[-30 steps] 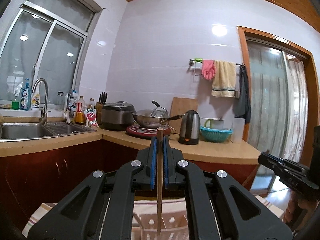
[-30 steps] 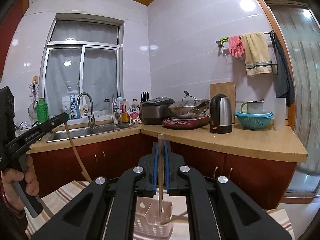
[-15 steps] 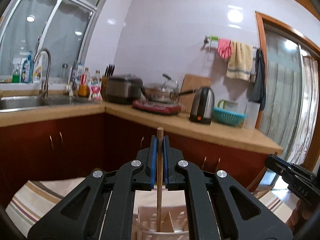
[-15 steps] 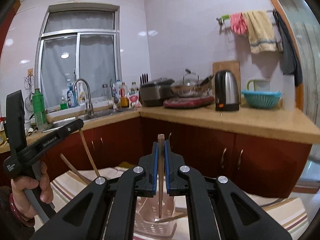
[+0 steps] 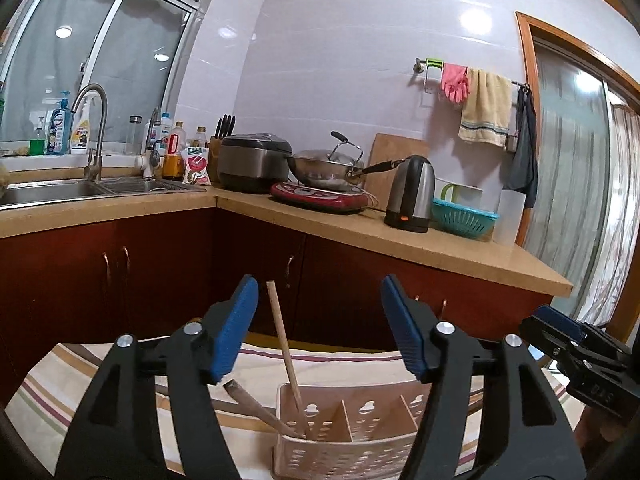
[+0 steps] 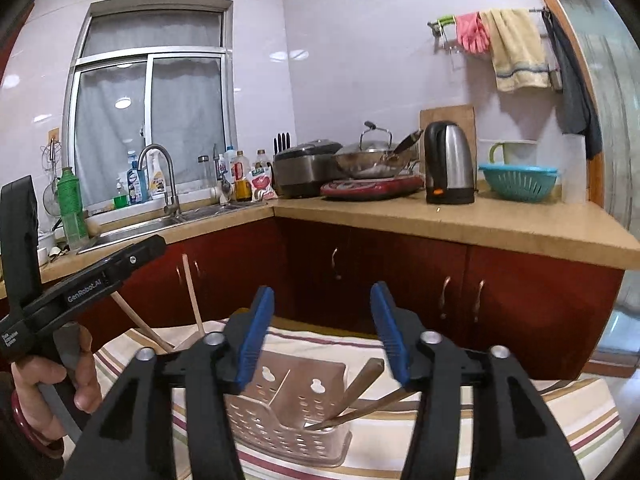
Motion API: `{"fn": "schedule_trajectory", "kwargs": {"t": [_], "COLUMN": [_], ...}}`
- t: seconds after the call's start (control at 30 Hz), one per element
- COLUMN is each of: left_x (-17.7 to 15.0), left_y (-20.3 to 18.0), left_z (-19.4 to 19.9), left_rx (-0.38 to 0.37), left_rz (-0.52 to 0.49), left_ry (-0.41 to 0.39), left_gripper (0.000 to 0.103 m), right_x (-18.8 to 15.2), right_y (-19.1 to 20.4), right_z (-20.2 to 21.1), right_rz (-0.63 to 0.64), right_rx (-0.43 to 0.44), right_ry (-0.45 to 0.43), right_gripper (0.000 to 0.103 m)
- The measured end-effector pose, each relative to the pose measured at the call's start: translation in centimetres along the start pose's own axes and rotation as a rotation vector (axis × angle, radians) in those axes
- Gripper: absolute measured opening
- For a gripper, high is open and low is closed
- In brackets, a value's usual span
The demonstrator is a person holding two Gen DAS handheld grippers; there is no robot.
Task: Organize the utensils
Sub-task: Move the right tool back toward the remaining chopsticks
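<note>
Chopsticks dropped into the holder, both my grippers open above it.

The pale perforated utensil holder (image 5: 344, 446) stands on the striped cloth (image 5: 60, 392), divided into compartments. In its left end compartment a light chopstick (image 5: 285, 350) leans upright and free between my left gripper's (image 5: 316, 330) blue pads; a darker one (image 5: 256, 406) tilts beside it. My left jaws have just been opening and stand wide, gripping nothing. My right gripper (image 6: 322, 334) has likewise just been opening, its pads clear of the two chopsticks (image 6: 360, 386) leaning in the holder's right end. Behind, the wooden counter (image 5: 440, 244) carries a kettle (image 5: 412, 196).
</note>
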State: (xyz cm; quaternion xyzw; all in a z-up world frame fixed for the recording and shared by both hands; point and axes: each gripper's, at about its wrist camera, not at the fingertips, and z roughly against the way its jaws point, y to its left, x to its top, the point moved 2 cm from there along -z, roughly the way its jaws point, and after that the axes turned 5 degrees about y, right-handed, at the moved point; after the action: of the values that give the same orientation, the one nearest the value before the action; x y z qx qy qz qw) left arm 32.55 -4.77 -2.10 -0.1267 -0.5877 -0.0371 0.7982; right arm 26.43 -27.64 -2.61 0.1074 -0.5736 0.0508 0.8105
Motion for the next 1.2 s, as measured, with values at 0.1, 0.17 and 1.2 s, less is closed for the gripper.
{"fn": "schedule_trajectory", "kwargs": {"t": [0.1, 0.17, 1.2], "left_x": [0.2, 0.2, -21.1], "left_y": [-0.3, -0.6, 1.5], "left_z": [1.3, 2.5, 16.4], "left_rx": [0.002, 0.004, 0.116], "left_rz": [-0.012, -0.03, -0.134], "left_ry": [-0.017, -0.023, 0.3], "left_gripper": [0.074, 0.078, 0.08], "right_x": [0.4, 0.4, -22.4], "right_y": [0.2, 0.3, 0.8], "right_z": [1.5, 2.9, 14.0], "right_rz": [0.02, 0.025, -0.033], "right_rx": [-0.023, -0.029, -0.066], "right_ry": [-0.023, -0.036, 0.279], "right_gripper": [0.059, 0.061, 0.033]}}
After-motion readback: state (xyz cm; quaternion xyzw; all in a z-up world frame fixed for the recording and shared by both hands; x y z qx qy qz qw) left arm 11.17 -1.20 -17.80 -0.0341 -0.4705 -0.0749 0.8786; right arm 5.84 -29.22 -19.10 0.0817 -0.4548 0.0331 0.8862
